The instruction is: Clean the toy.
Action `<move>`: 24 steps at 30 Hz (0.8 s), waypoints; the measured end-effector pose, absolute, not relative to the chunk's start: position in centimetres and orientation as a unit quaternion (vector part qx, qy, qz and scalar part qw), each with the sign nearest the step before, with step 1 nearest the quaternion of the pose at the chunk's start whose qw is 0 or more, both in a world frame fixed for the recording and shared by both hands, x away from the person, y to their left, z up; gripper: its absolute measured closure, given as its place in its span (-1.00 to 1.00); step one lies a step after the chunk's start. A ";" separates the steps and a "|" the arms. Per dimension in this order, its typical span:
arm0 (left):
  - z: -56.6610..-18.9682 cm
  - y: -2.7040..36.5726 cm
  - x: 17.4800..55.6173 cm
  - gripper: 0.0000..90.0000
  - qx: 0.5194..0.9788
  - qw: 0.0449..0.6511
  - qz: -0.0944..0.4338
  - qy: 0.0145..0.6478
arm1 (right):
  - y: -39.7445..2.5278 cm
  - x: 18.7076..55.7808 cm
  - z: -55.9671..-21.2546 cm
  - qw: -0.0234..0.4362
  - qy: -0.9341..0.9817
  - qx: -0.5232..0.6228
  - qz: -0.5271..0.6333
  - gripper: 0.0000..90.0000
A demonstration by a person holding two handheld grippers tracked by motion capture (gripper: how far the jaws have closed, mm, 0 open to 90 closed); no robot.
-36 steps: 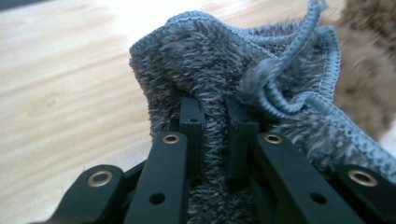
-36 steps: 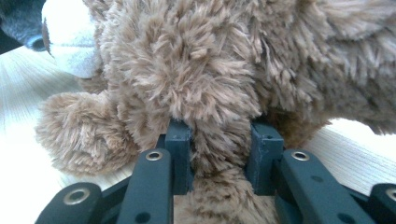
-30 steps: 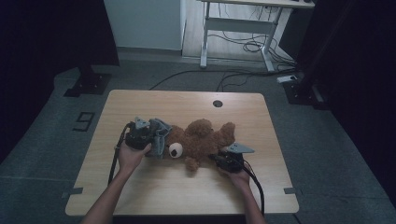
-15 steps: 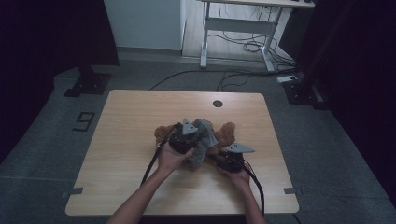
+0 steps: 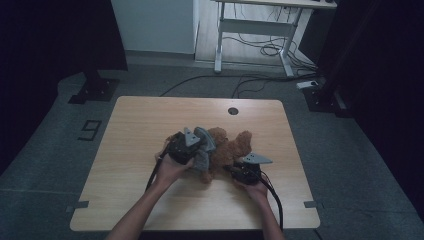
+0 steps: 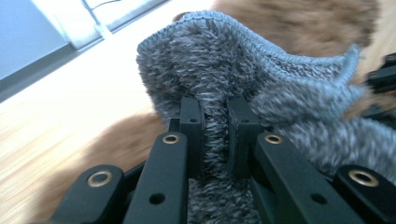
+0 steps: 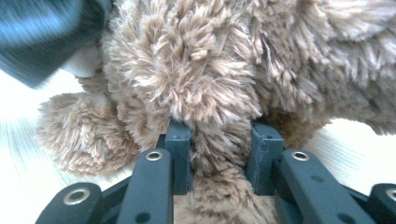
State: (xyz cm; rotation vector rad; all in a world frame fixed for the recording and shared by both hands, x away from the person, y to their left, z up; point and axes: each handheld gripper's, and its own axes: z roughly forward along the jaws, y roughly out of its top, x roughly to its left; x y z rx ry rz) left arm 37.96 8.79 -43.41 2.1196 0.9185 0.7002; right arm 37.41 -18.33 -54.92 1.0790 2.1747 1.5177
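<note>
Seen from above: wooden desk [image 5: 150,125] carrying a brown plush teddy bear [image 5: 231,146] near its middle, lying on its side. Left hand-held gripper [image 5: 196,150] at the bear's left end, clenched on a grey knitted garment [image 5: 202,159] bunched over the bear's head. In the left gripper view, a fold of that grey knitted garment [image 6: 243,70] pinched between the two black jaws, brown fur behind and below it. Right hand-held gripper [image 5: 239,172] at the bear's near right side, clamped on a tuft of the teddy bear [image 7: 210,84]; in the right gripper view, fur squeezed between the jaws, a plush limb resting on the desk to the left. Forearms entering from the bottom edge.
</note>
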 end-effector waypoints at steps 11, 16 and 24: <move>-45.3 16.9 39.1 0.76 0.781 0.366 0.237 0.447 | -18.3 37.4 -54.9 0.139 0.752 0.374 0.524 0.48; -46.7 18.3 39.1 0.76 0.778 0.349 0.235 0.467 | -18.3 37.4 -54.9 0.140 0.752 0.375 0.524 0.48; -50.4 18.1 39.4 0.77 0.784 0.322 0.209 0.488 | -18.3 37.4 -54.9 0.138 0.750 0.378 0.525 0.48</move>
